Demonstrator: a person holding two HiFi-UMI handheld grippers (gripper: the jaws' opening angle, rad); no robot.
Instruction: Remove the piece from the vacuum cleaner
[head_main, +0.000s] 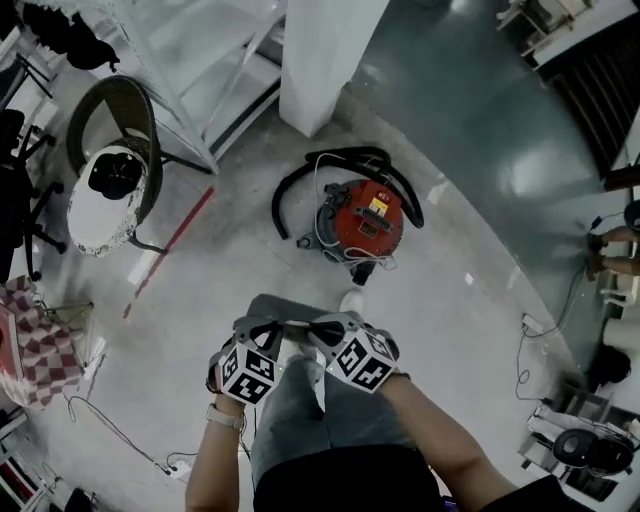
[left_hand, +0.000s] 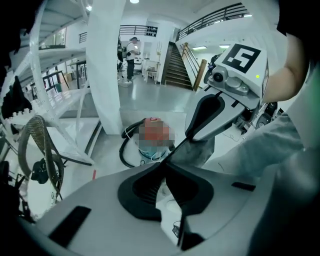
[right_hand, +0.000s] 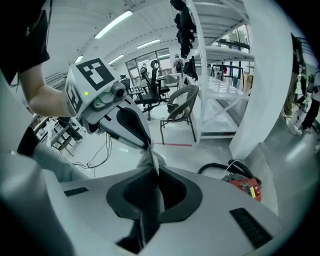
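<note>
Vacuum cleaner (head_main: 360, 225) label (head_main: 378, 209) illegible, nothing readable

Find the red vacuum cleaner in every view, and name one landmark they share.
Head view: vacuum cleaner just above centre.
Left gripper view: vacuum cleaner at centre, beyond the jaws, partly blurred over.
Right gripper view: vacuum cleaner at lower right.
Shared landmark: the white pillar near it.

I have open floor (head_main: 225, 275) up to the vacuum cleaner (head_main: 362, 222) on its near side. Its black hose (head_main: 345, 153) loops round the left, back and right, and the white pillar (head_main: 325, 60) stands, I think, just behind.
</note>
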